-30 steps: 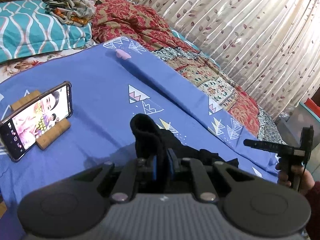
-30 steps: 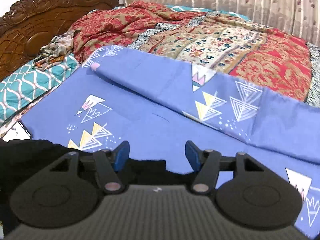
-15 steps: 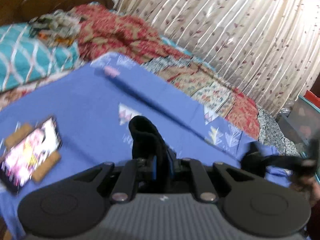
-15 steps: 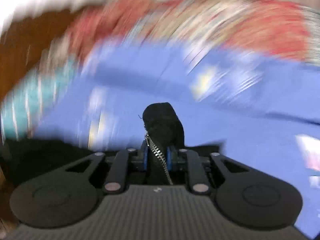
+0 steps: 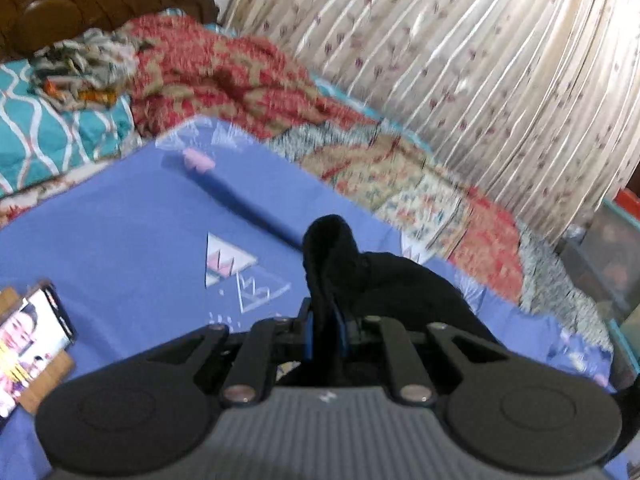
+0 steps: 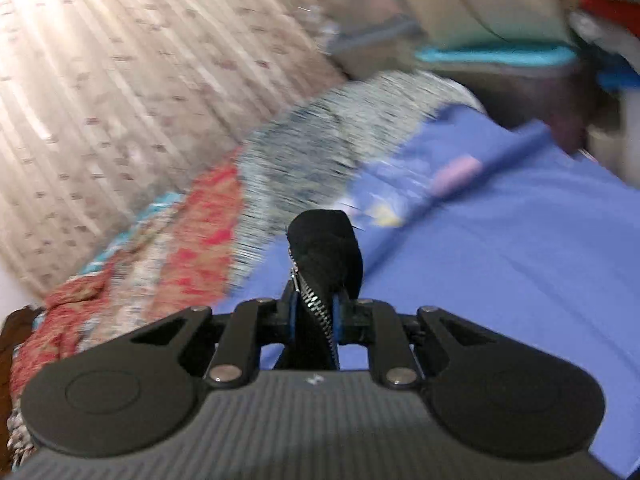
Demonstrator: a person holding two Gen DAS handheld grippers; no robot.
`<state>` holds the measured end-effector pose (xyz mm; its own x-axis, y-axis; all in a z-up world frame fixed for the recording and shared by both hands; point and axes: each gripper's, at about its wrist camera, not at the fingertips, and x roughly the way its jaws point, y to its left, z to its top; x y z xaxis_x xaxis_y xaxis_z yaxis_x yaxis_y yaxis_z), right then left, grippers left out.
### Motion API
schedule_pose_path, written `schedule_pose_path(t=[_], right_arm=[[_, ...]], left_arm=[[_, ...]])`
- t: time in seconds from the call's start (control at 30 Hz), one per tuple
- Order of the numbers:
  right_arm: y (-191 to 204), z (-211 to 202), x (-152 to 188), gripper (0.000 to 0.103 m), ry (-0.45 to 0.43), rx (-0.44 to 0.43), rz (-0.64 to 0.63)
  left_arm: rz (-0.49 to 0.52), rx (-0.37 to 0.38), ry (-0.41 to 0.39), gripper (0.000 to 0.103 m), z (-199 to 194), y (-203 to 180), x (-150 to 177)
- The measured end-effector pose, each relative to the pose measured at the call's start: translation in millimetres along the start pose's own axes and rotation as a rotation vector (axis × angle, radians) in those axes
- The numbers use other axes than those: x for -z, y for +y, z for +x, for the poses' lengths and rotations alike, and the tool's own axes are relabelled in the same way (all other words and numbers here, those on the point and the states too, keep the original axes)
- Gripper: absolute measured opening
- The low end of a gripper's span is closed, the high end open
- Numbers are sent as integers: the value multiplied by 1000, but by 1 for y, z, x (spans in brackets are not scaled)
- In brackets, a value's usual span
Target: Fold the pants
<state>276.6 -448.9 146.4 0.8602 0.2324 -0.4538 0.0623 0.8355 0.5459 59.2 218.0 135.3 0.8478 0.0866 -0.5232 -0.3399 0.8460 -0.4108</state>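
Since a second ago, my right gripper (image 6: 316,316) clamped the zipper end of the black pants (image 5: 360,280) and swung aside; my left gripper (image 5: 324,336) pinched another edge, cloth stretching rightward above the blue sheet (image 5: 120,240).

Black pants (image 5: 384,280) are lying on a blue sheet (image 5: 120,240) showing white triangles; the curtain (image 5: 480,60) is showing beige with small leaves.

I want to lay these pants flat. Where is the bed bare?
Bare blue sheet lies between the phone, the pink clip and the pants. Crowded: the quilt along the curtain, pillow at the head.
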Motion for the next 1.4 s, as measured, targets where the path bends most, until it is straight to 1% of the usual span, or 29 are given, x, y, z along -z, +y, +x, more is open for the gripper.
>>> schedule_pose_path(t=[0.07,0.13,0.2,0.27,0.33,0.37,0.4,0.47,0.53,0.57,0.6,0.63,0.67,0.7,0.73,0.8,0.83,0.9,0.97,1.03,1.07,1.13,1.17,1.2,1.23,1.27,1.3,1.33,1.4], right_arm=[[-18,7,5,19,24,11,52],[-19,18,7,19,41,9,81],[-13,28,6,19,41,-7,89],[-1,32,0,19,31,-37,88],[3,27,0,19,5,-63,81],[8,30,-5,19,-8,-80,82],[5,28,-7,19,-19,-91,87],[9,38,-9,20,-26,-95,95],[18,58,-6,29,-14,-56,90],[24,72,-2,43,4,-3,74],[30,83,4,68,24,48,50],[33,97,10,75,50,96,10],[34,107,17,72,65,134,-31],[31,114,25,72,77,163,-53],[24,117,32,72,87,162,-43],[-1,119,44,69,114,130,23],[-12,118,48,69,124,129,48],[-31,112,57,69,135,136,72],[-41,109,63,69,151,125,77],[-41,109,70,69,180,122,57],[-38,111,73,69,184,134,41],[-27,114,78,69,182,129,7],[-21,117,81,69,179,131,-18],[-16,122,83,63,174,152,-50],[-12,127,85,47,173,189,-88],[-13,133,86,10,178,227,-120],[-17,137,87,9,183,284,-140],[-24,136,86,9,158,335,-127],[-47,126,81,9,128,350,-14]], left_arm=[[14,-26,19,10,14,-3,1],[8,-43,30,10,23,-4,-1],[-19,-60,20,10,28,-1,-6],[-63,-52,-7,10,26,6,-14],[-121,-46,-47,10,22,16,-22],[-152,-57,-73,10,21,23,-26],[-176,-73,-92,10,21,29,-27],[-229,-117,-115,10,28,43,-31],[-270,-183,-115,11,44,56,-27],[-276,-232,-81,13,56,60,-24],[-270,-280,-32,13,69,62,-20],[-260,-310,15,13,78,62,-14],[-250,-319,48,14,82,62,-9],[-232,-314,63,19,82,60,-3],[-202,-309,63,22,77,58,2],[-137,-304,59,32,62,52,10],[-106,-293,56,34,52,49,14],[-47,-274,55,45,29,43,22],[-1,-269,62,51,7,42,31],[20,-261,88,52,-8,41,39],[25,-256,103,52,-17,40,45],[22,-250,120,52,-33,40,54],[16,-248,127,54,-40,42,58],[7,-247,136,56,-46,43,60],[0,-245,145,56,-50,45,62],[-5,-249,151,56,-55,47,63],[-9,-257,153,56,-59,50,64],[-15,-264,153,56,-64,52,64],[-42,-262,149,56,-74,59,64]])
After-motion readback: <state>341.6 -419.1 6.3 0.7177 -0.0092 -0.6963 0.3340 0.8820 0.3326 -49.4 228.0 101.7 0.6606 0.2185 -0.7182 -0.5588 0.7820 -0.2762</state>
